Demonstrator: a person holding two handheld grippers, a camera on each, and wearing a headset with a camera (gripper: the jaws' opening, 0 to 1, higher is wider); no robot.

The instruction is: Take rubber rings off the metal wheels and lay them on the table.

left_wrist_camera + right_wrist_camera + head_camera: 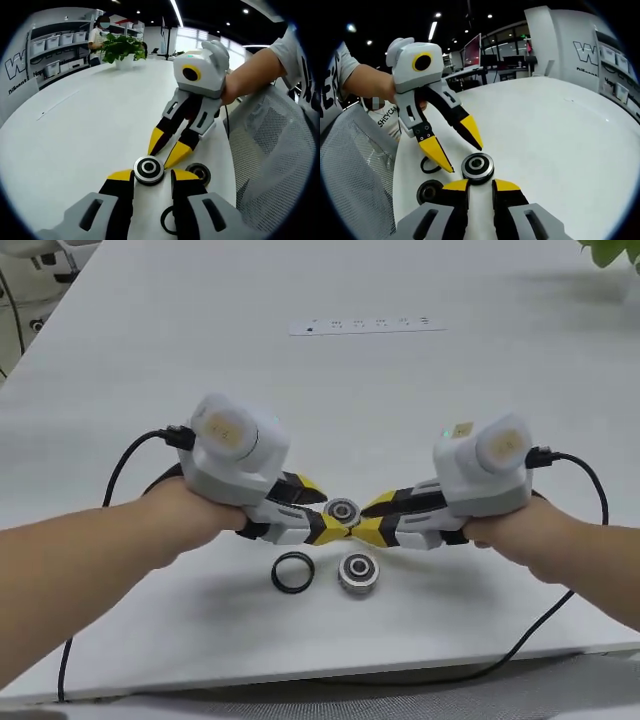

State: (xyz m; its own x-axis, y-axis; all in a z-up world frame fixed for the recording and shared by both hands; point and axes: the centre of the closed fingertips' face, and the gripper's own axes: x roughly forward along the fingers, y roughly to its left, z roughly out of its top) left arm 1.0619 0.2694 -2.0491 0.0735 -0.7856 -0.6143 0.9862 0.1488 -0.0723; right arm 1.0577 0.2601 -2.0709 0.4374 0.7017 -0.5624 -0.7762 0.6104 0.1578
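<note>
Holding a wheel (342, 509) up off the table (200, 360), right between two grippers meeting tip to tip in the head view. Clamped on it with the left gripper (153, 176), one yellow tip against each side of the rim, hub facing up at the camera. Coming at it from the opposite side with the right gripper (481, 184), tips right at the wheel's edge with a narrow gap between them. Honestly can't tell if that one is pinching anything or just touching. Got a black band round the outside of the held wheel, so looks like the rubber's on it. Also got a black ring (293, 572) lying flat on the table just below the grippers in the head view. Just beside that, not touching, a loose wheel (358, 572), flat too. Same pair visible in the left gripper view, with the loose wheel just past the right-hand jaw and the ring down near the bottom edge. Trailing a black cable (575, 480) off each gripper. Spotted a potted plant (120, 47) at the far end of the table.
</note>
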